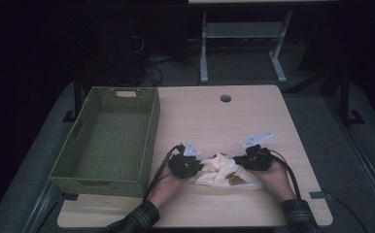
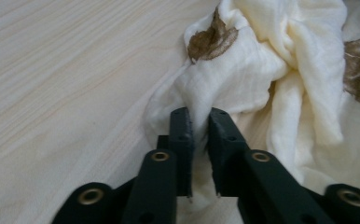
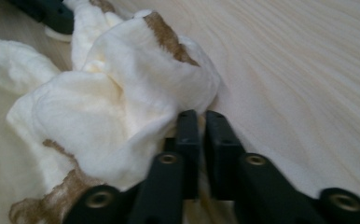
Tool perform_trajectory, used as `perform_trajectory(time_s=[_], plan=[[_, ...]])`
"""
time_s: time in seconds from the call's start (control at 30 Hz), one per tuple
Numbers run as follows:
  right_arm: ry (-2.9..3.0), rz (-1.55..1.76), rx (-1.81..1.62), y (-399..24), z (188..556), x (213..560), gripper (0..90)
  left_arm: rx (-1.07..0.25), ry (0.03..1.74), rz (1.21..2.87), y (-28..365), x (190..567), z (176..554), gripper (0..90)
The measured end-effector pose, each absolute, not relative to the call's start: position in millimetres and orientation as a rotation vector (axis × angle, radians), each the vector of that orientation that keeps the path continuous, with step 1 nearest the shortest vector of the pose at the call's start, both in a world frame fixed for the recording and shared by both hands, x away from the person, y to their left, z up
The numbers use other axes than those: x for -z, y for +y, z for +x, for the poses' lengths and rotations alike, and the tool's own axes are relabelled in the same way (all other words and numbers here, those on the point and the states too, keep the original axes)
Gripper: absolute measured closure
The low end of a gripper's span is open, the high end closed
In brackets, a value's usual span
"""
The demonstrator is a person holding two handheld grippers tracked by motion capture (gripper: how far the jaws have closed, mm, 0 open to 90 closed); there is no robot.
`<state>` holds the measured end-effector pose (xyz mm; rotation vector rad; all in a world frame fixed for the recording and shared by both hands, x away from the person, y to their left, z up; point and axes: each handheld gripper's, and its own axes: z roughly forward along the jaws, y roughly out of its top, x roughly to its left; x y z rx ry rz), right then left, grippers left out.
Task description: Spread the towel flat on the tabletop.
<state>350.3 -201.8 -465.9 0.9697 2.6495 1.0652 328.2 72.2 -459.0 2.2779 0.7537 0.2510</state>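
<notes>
cloth [image 1: 223, 171] | pinched by left gripper [image 2: 199, 122], right gripper [image 3: 201, 122] | unlabelled

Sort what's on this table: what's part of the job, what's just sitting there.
In the job:
- cream cloth, crumpled
- left gripper, pinching its edge
- right gripper, pinching the other edge

Just there:
- green woven basket, empty
- table

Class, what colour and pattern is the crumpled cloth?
Cream cloth with brownish-gold patches, clearest in the left gripper view.
</notes>
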Motion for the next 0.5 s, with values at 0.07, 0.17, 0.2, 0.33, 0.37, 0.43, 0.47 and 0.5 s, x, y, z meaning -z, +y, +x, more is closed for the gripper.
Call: perform_trajectory(time_s=[0.07, 0.17, 0.2, 0.33, 0.37, 0.43, 0.47, 0.5], plan=[[2.649, 0.962, -1.048, -202.3, 349.0, 465.2, 89.0, -0.259, 0.757, 2.276, 71.2, 458.0, 329.7, 82.9], [2.628, 0.96, -1.03, -206.6, 346.7, 462.0, 89.6, -0.274, 0.762, 2.267, 72.2, 455.2, 331.6, 83.4], [2.615, 0.968, -1.037, -209.6, 345.9, 460.3, 89.7, -0.277, 0.767, 2.255, 73.2, 454.1, 332.6, 83.5], [2.568, 0.992, -1.061, -223.1, 341.3, 453.2, 89.8, -0.291, 0.766, 2.231, 72.1, 452.0, 334.8, 83.6], [2.554, 0.999, -1.052, -226.5, 339.3, 451.6, 89.9, -0.297, 0.765, 2.229, 71.1, 452.0, 334.8, 83.6], [2.534, 1.011, -1.051, -230.9, 336.5, 449.9, 90.0, -0.332, 0.755, 2.241, 69.8, 450.7, 335.6, 83.9], [2.519, 1.005, -1.029, -234.0, 335.0, 448.5, 90.0, -0.37, 0.751, 2.241, 70.6, 449.5, 336.9, 85.2], [2.495, 1.007, -0.992, -238.1, 332.7, 447.0, 90.0, -0.368, 0.763, 2.23, 72.0, 448.7, 337.8, 84.7]])
